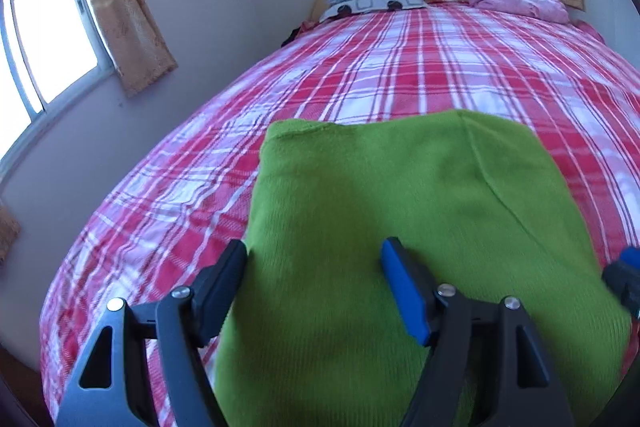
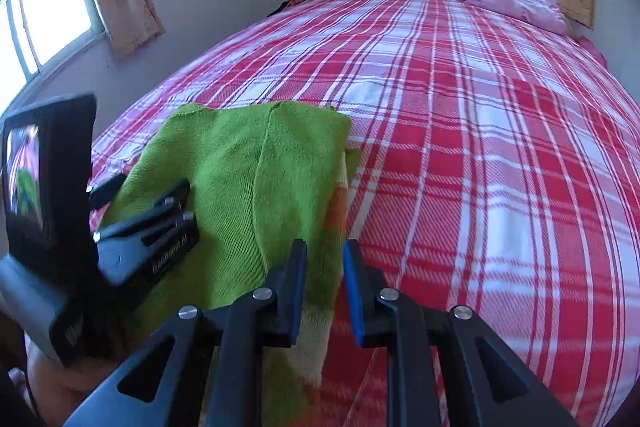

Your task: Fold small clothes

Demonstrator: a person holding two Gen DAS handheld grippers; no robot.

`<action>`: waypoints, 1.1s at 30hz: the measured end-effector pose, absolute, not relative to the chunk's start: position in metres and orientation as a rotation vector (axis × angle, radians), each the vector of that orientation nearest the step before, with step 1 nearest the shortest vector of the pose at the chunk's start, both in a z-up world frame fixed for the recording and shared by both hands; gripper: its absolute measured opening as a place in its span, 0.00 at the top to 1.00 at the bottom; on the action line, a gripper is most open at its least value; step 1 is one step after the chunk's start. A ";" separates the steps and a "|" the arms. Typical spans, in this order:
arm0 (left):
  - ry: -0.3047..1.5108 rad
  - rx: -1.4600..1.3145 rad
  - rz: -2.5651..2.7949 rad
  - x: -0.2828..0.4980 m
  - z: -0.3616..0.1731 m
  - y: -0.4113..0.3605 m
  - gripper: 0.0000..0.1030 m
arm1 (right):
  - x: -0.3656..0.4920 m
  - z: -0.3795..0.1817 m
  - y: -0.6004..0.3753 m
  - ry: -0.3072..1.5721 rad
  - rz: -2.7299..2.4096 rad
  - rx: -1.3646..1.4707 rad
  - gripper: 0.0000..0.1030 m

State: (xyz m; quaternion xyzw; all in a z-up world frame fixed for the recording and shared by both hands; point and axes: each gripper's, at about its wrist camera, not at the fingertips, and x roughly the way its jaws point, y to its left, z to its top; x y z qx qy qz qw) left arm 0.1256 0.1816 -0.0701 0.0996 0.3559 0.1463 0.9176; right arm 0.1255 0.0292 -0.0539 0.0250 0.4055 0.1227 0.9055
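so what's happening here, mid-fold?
A person with a gripper in each hand is working on a green knit garment laid on a red plaid bed. The left gripper is open, its jaws straddling the garment's left edge without pinching it. The right gripper sits at the garment's right edge with jaws narrow; whether they pinch fabric can't be told. The garment already looks partly folded, with a seam line running down it.

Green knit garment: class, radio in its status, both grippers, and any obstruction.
Left gripper open, over the green knit garment. Right gripper narrow, nothing visibly clamped, at its edge. Garment lies on plaid bedspread. No obstruction.
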 end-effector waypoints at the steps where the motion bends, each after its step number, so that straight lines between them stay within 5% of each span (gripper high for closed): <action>1: 0.734 0.206 0.295 0.120 -0.068 0.180 0.30 | 0.120 -0.053 0.028 0.833 0.248 0.061 0.81; 28: 0.876 0.020 0.181 0.004 -0.067 0.169 0.26 | 0.024 -0.075 0.011 0.890 0.282 0.136 0.80; 33: 0.880 0.030 0.213 -0.035 -0.073 0.170 0.22 | -0.016 -0.072 0.019 0.862 0.310 0.097 0.58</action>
